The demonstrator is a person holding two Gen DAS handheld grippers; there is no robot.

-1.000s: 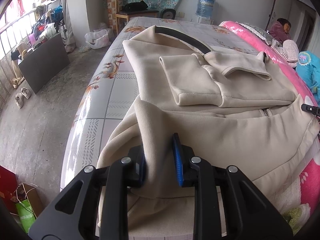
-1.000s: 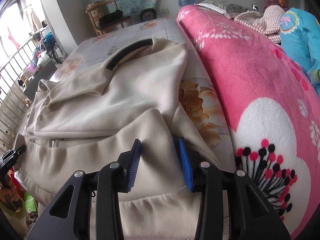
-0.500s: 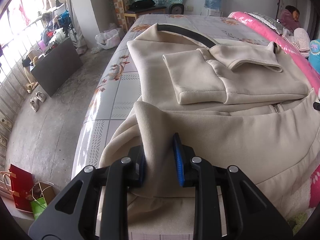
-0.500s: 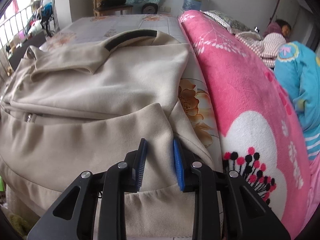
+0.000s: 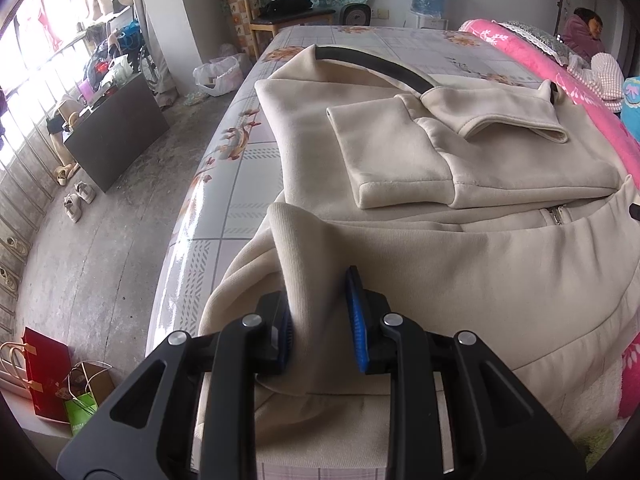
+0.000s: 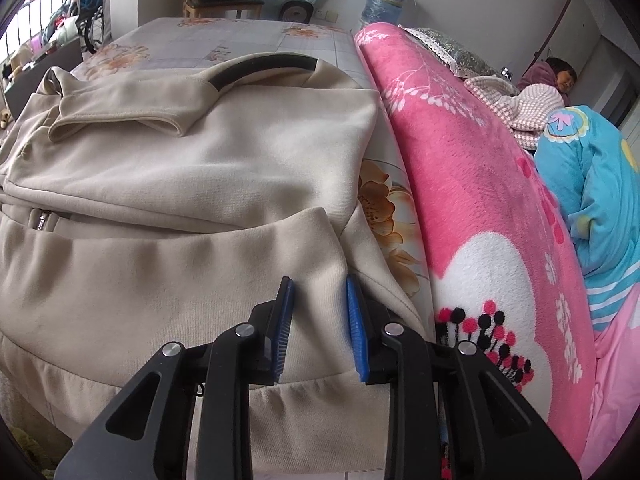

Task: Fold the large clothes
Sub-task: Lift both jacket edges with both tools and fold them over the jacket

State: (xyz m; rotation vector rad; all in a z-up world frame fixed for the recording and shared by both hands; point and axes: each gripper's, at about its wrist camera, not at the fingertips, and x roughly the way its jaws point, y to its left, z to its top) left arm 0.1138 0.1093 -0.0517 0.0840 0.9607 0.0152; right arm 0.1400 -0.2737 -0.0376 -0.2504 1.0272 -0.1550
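A beige zip jacket (image 5: 420,264) with a black collar lies on the bed, its sleeves folded across the chest. My left gripper (image 5: 320,300) is shut on the jacket's near left hem corner, which stands up as a fold between the blue pads. In the right wrist view the same jacket (image 6: 192,184) fills the left half. My right gripper (image 6: 318,304) is shut on the near right hem corner, the cloth bunched between its pads. Both hem corners are lifted slightly off the bed.
The bed's floral sheet (image 5: 224,184) runs along the jacket's left side, with bare concrete floor (image 5: 80,248) beyond its edge. A pink fleece blanket (image 6: 480,200) borders the jacket on the right. A person (image 6: 556,80) lies at the far right. Bags (image 5: 52,376) stand on the floor.
My right gripper closed from open onto the right hem corner and shifted right along the hem. The left gripper kept its grip and tilted a little.
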